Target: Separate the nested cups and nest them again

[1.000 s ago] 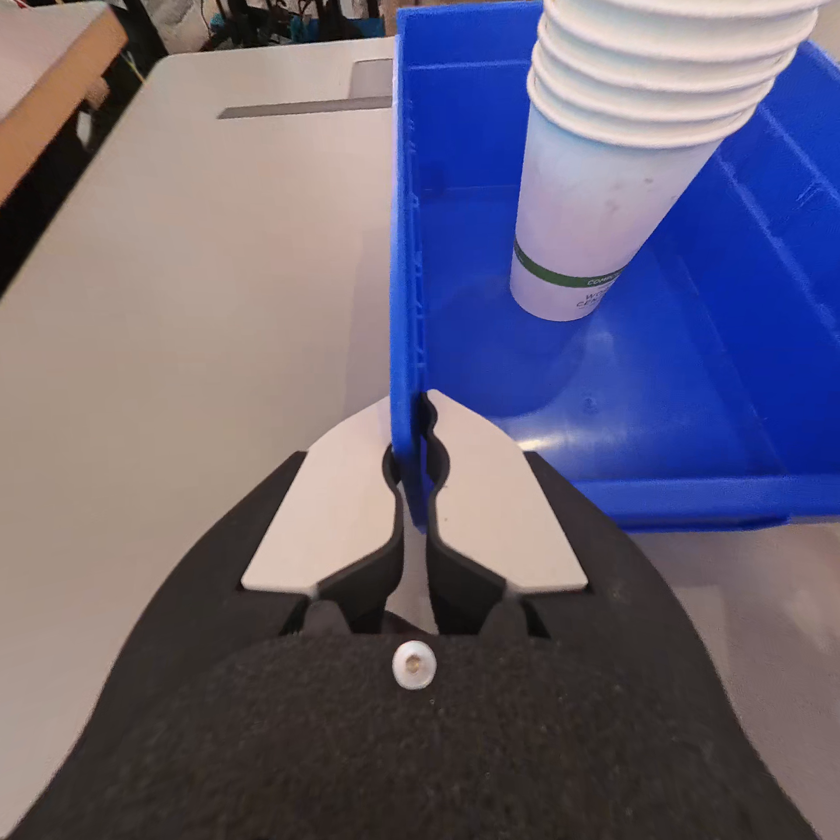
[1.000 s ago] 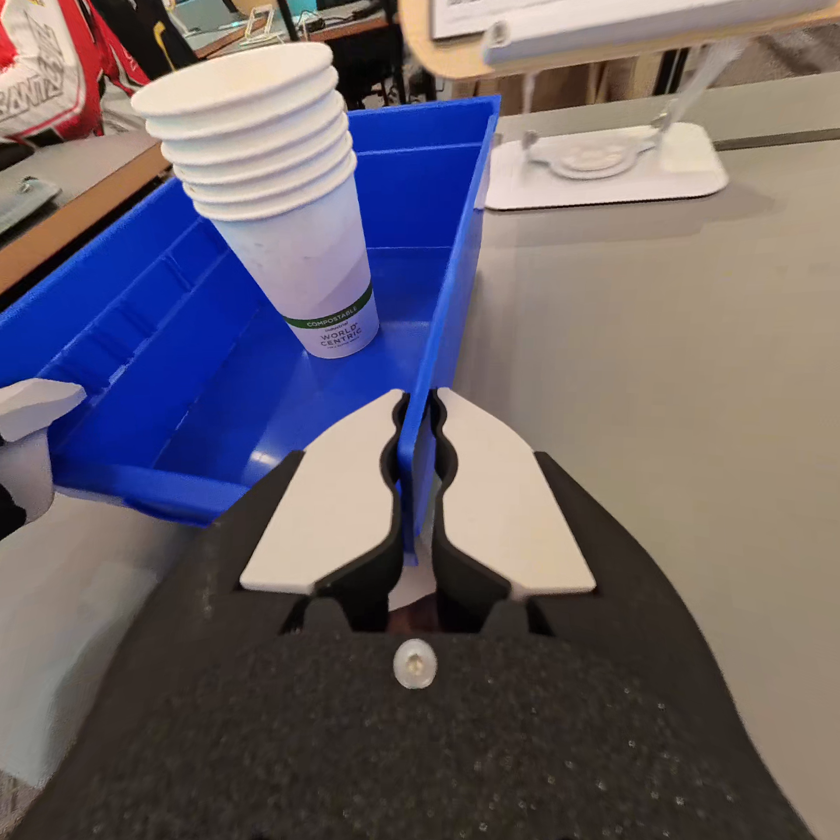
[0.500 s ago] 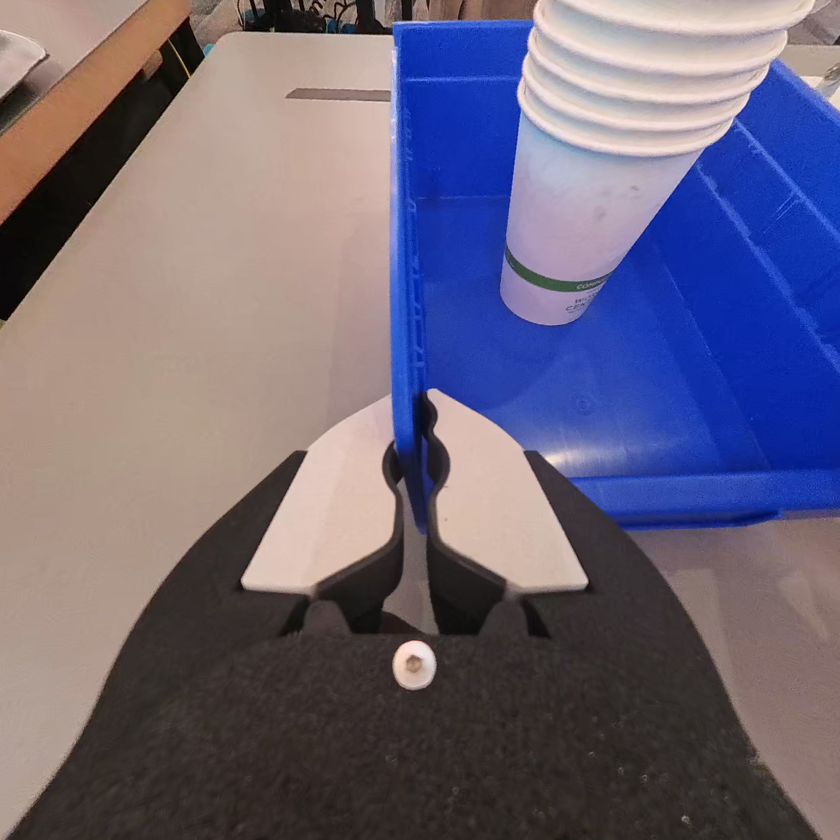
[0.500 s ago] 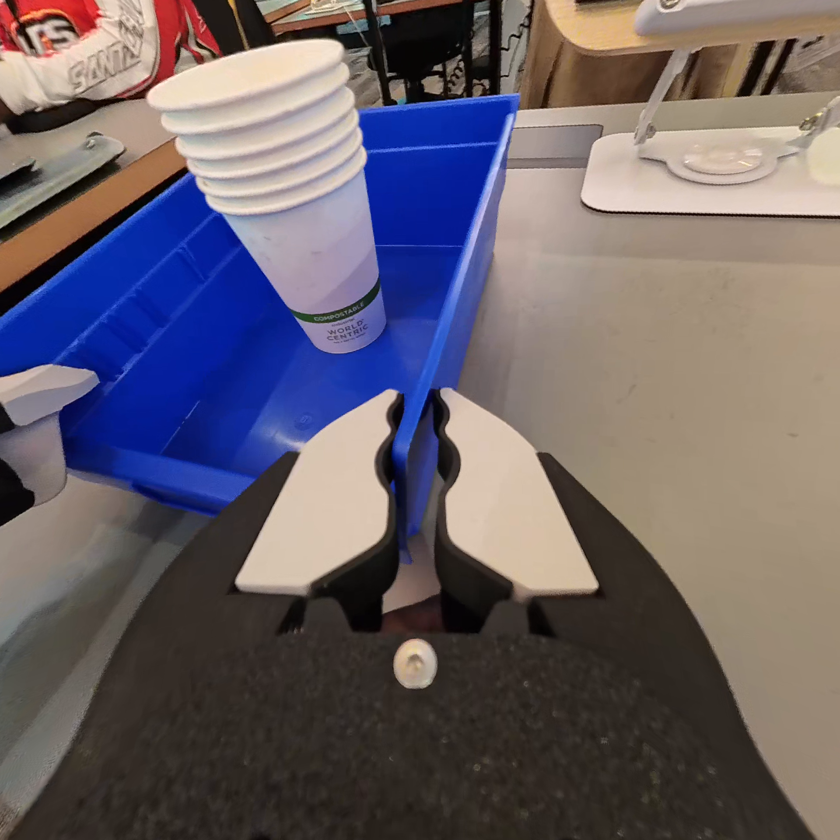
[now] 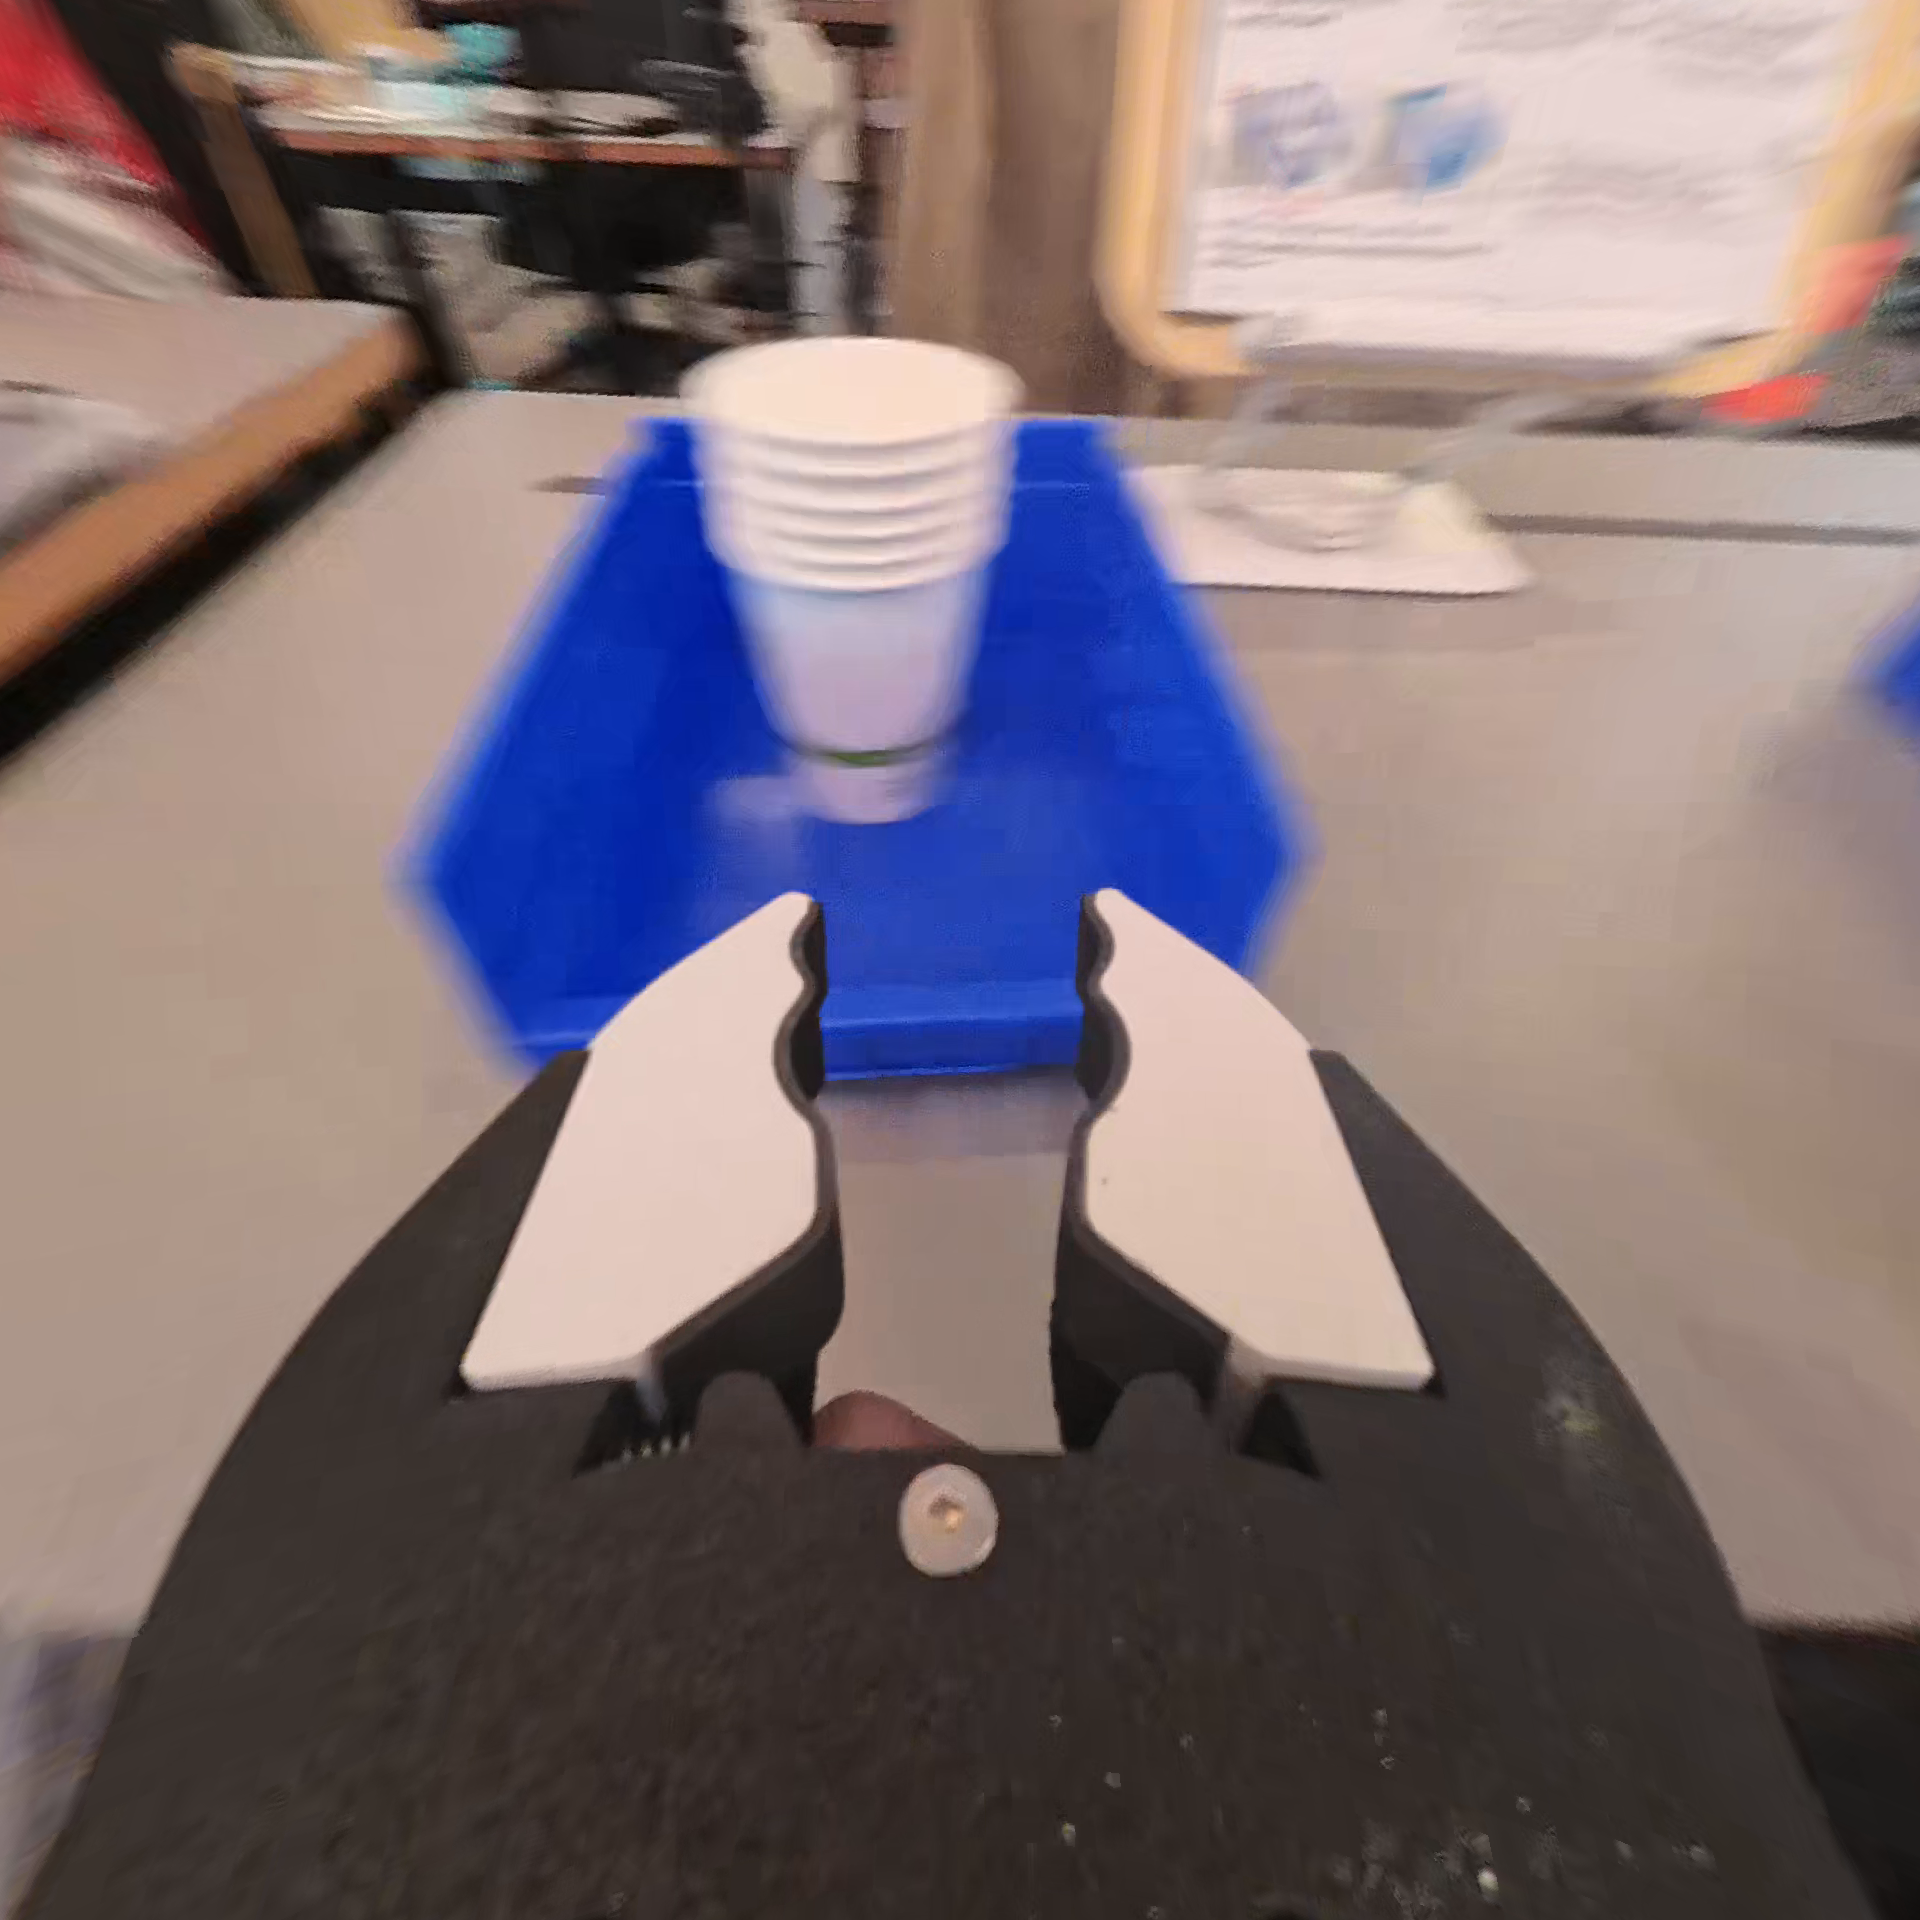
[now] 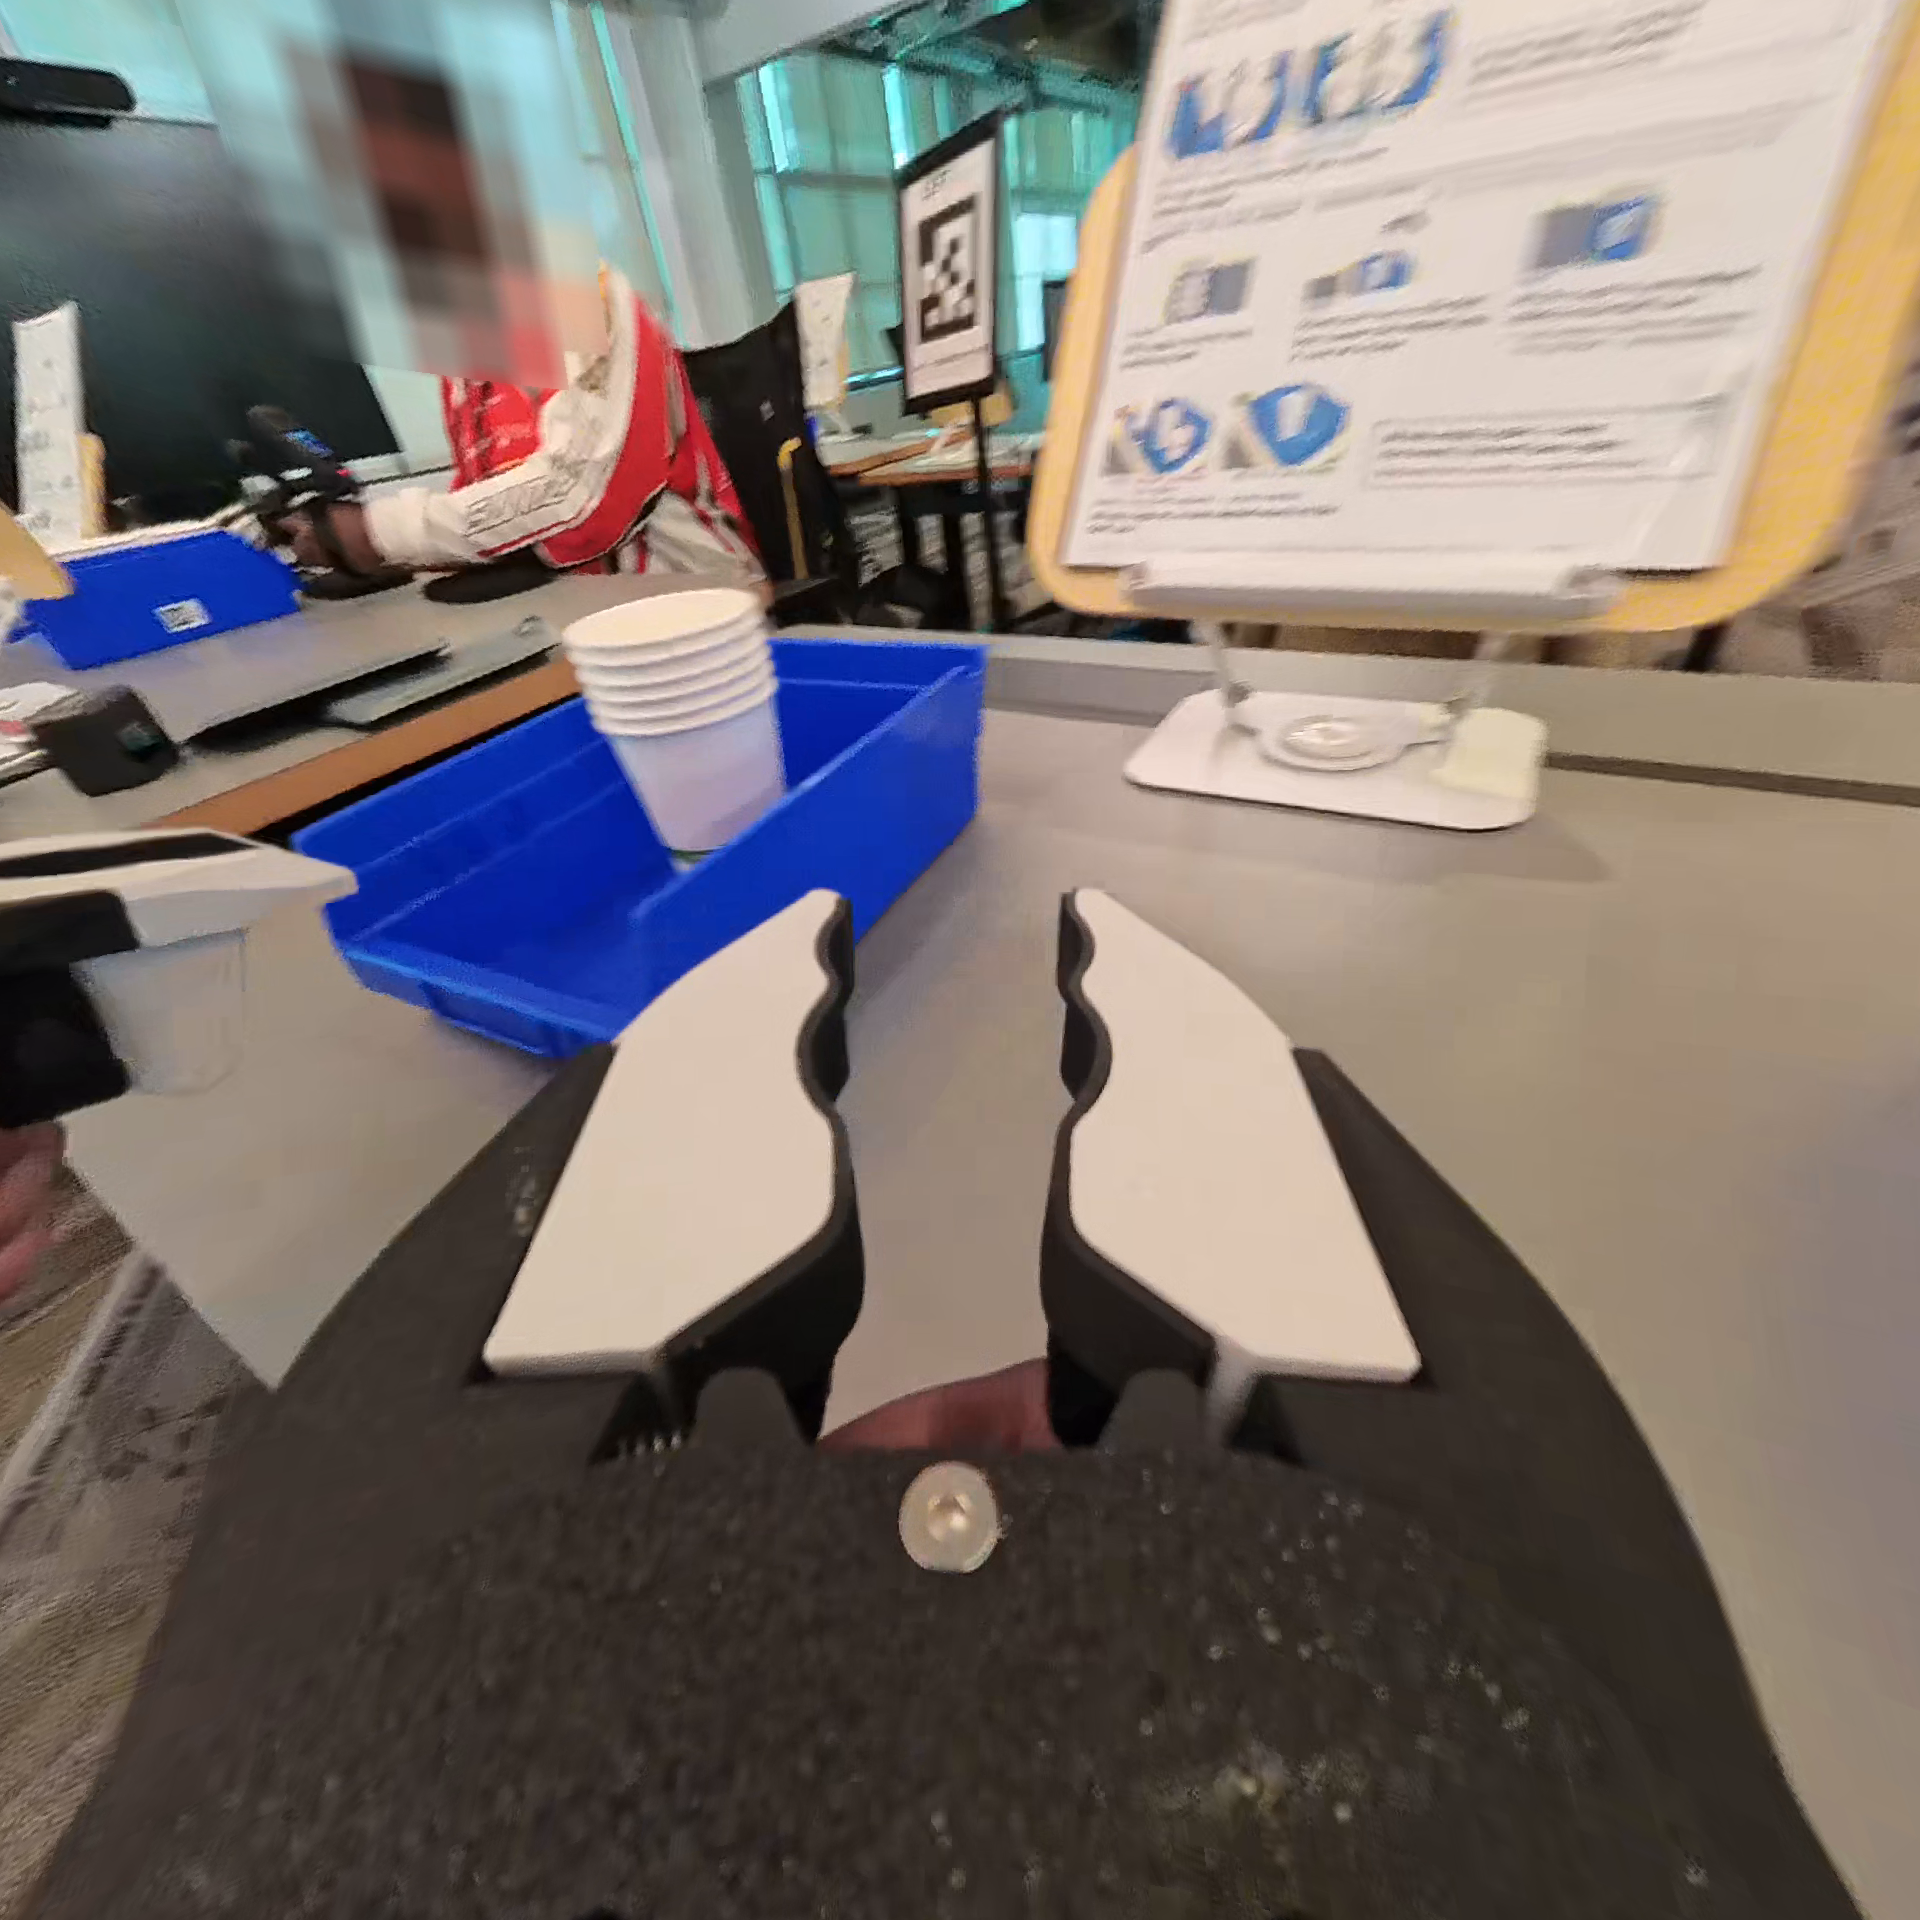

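From the left wrist view, the left gripper point(image 5: 948, 920) gapes empty, the stack of cups point(image 5: 852, 582) upright in the blue bin point(image 5: 582, 831) at twelve o'clock. From the right wrist view, the right gripper point(image 6: 956, 914) likewise gapes empty over the table point(image 6: 1455, 987); cups at eleven o'clock.

— What is obscured in the left wrist view?
— The cup stack point(image 5: 857, 592) and blue bin point(image 5: 582, 790) are smeared by motion blur.
— And in the right wrist view?
— The stack's base is hidden behind the bin wall; the left gripper point(image 6: 156, 935) is cut off at the edge.
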The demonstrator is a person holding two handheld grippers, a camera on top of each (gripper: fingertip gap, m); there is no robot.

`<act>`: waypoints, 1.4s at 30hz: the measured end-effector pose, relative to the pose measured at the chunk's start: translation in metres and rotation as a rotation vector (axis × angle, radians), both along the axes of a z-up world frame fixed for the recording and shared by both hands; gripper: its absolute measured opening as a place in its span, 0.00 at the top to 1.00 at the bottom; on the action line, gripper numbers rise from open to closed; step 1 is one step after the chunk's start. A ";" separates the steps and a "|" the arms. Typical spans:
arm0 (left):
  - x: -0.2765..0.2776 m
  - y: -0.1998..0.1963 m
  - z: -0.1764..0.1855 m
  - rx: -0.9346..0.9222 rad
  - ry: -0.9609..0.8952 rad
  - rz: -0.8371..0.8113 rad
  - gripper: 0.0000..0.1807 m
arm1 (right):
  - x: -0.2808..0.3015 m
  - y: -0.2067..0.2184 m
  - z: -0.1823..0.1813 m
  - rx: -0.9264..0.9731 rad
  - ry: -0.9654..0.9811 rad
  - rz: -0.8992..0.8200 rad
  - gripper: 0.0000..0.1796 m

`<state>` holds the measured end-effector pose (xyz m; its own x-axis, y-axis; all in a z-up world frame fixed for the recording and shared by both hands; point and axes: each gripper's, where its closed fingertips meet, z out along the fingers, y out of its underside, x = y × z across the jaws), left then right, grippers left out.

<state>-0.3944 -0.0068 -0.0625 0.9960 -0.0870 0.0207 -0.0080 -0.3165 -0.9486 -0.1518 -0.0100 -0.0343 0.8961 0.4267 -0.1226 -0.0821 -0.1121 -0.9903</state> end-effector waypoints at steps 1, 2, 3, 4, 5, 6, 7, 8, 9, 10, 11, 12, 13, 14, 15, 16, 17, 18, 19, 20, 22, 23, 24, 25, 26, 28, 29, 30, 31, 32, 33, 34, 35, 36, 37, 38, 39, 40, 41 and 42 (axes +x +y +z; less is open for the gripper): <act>0.037 -0.002 0.002 -0.001 -0.063 -0.103 0.75 | 0.023 -0.004 0.003 0.017 -0.009 -0.035 0.79; 0.076 -0.005 0.004 -0.006 -0.116 -0.205 0.75 | 0.048 -0.008 0.004 0.031 -0.025 -0.074 0.80; 0.114 -0.008 0.005 -0.015 -0.154 -0.309 0.75 | 0.073 -0.011 0.004 0.038 -0.046 -0.124 0.80; 0.151 -0.011 0.004 -0.025 -0.171 -0.406 0.75 | 0.101 -0.015 0.004 0.040 -0.072 -0.182 0.80; 0.184 -0.013 0.002 -0.036 -0.171 -0.488 0.75 | 0.131 -0.018 0.003 0.037 -0.100 -0.248 0.80; 0.217 -0.015 -0.002 -0.052 -0.160 -0.562 0.74 | 0.162 -0.022 0.002 0.028 -0.126 -0.319 0.80; 0.247 -0.017 -0.006 -0.066 -0.139 -0.633 0.74 | 0.196 -0.025 0.000 0.014 -0.157 -0.396 0.80; 0.275 -0.017 -0.010 -0.074 -0.115 -0.687 0.74 | 0.231 -0.029 -0.004 -0.008 -0.193 -0.482 0.80; 0.300 -0.016 -0.013 -0.075 -0.098 -0.727 0.74 | 0.267 -0.034 -0.008 -0.035 -0.226 -0.568 0.80; 0.324 -0.015 -0.015 -0.068 -0.091 -0.769 0.74 | 0.302 -0.039 -0.012 -0.062 -0.248 -0.645 0.79; 0.347 -0.014 -0.017 -0.071 -0.094 -0.804 0.74 | 0.334 -0.045 -0.017 -0.091 -0.258 -0.709 0.77; 0.369 -0.013 -0.019 -0.086 -0.111 -0.839 0.74 | 0.363 -0.051 -0.021 -0.119 -0.249 -0.765 0.76; 0.389 -0.014 -0.022 -0.107 -0.140 -0.874 0.73 | 0.387 -0.056 -0.024 -0.132 -0.224 -0.797 0.76; 0.406 -0.014 -0.025 -0.132 -0.170 -0.896 0.73 | 0.404 -0.058 -0.029 -0.145 -0.198 -0.802 0.75; 0.421 -0.014 -0.029 -0.156 -0.196 -0.913 0.72 | 0.417 -0.058 -0.036 -0.175 -0.168 -0.797 0.73; 0.433 -0.015 -0.034 -0.182 -0.215 -0.929 0.72 | 0.427 -0.055 -0.046 -0.214 -0.143 -0.781 0.72; 0.442 -0.016 -0.038 -0.203 -0.230 -0.937 0.71 | 0.434 -0.052 -0.057 -0.258 -0.118 -0.757 0.70; 0.451 -0.018 -0.040 -0.216 -0.247 -0.950 0.71 | 0.436 -0.048 -0.066 -0.293 -0.089 -0.721 0.69; 0.458 -0.021 -0.041 -0.226 -0.262 -0.969 0.71 | 0.436 -0.044 -0.074 -0.317 -0.057 -0.682 0.69; 0.463 -0.024 -0.042 -0.231 -0.264 -0.981 0.71 | 0.435 -0.041 -0.080 -0.337 -0.024 -0.648 0.70; 0.470 -0.028 -0.044 -0.219 -0.250 -0.990 0.72 | 0.436 -0.036 -0.088 -0.356 0.031 -0.612 0.76; 0.472 -0.030 -0.045 -0.214 -0.241 -0.996 0.72 | 0.437 -0.034 -0.091 -0.358 0.045 -0.607 0.79; 0.475 -0.032 -0.046 -0.213 -0.236 -1.005 0.72 | 0.439 -0.033 -0.094 -0.366 0.049 -0.602 0.79; 0.478 -0.035 -0.047 -0.217 -0.233 -1.016 0.72 | 0.440 -0.031 -0.096 -0.373 0.050 -0.596 0.78; 0.480 -0.038 -0.048 -0.224 -0.233 -1.026 0.73 | 0.439 -0.030 -0.097 -0.371 0.053 -0.581 0.80; 0.485 -0.042 -0.050 -0.234 -0.240 -1.044 0.73 | 0.438 -0.026 -0.098 -0.372 0.058 -0.566 0.82; 0.487 -0.045 -0.052 -0.246 -0.239 -1.055 0.73 | 0.435 -0.024 -0.098 -0.371 0.054 -0.547 0.86; 0.489 -0.047 -0.053 -0.256 -0.232 -1.064 0.73 | 0.431 -0.021 -0.098 -0.369 0.051 -0.525 0.92; 0.490 -0.049 -0.054 -0.258 -0.225 -1.070 0.73 | 0.428 -0.019 -0.098 -0.370 0.047 -0.513 0.97; 0.491 -0.050 -0.055 -0.257 -0.220 -1.074 0.74 | 0.429 -0.017 -0.099 -0.369 0.027 -0.524 0.97; 0.492 -0.051 -0.054 -0.254 -0.215 -1.077 0.74 | 0.430 -0.016 -0.099 -0.367 -0.015 -0.531 0.98; 0.490 -0.051 -0.051 -0.244 -0.208 -1.073 0.74 | 0.431 -0.015 -0.099 -0.368 -0.061 -0.536 0.98; 0.486 -0.048 -0.049 -0.229 -0.196 -1.052 0.74 | 0.433 -0.014 -0.099 -0.369 -0.098 -0.545 0.98; 0.480 -0.042 -0.047 -0.212 -0.177 -1.012 0.74 | 0.434 -0.012 -0.099 -0.371 -0.111 -0.547 0.98; 0.470 -0.034 -0.046 -0.196 -0.149 -0.960 0.74 | 0.435 -0.010 -0.099 -0.373 -0.106 -0.538 0.98; 0.458 -0.023 -0.048 -0.188 -0.106 -0.889 0.74 | 0.436 -0.008 -0.099 -0.379 -0.091 -0.530 0.99; 0.443 -0.010 -0.053 -0.192 -0.049 -0.808 0.74 | 0.439 -0.006 -0.099 -0.381 -0.079 -0.526 0.99; 0.428 0.002 -0.057 -0.194 0.002 -0.732 0.74 | 0.442 -0.004 -0.099 -0.381 -0.070 -0.529 0.99; 0.414 0.013 -0.060 -0.187 0.039 -0.671 0.74 | 0.444 -0.002 -0.099 -0.388 -0.062 -0.534 0.99; 0.399 0.023 -0.064 -0.183 0.070 -0.616 0.74 | 0.446 -0.001 -0.099 -0.396 -0.061 -0.539 0.98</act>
<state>0.0047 0.0165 -0.1261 0.7644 -0.6442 0.0262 -0.2996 -0.3909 -0.8703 0.2942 -0.0113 -0.1333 0.9815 -0.1490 -0.1200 -0.1734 -0.4275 -0.8873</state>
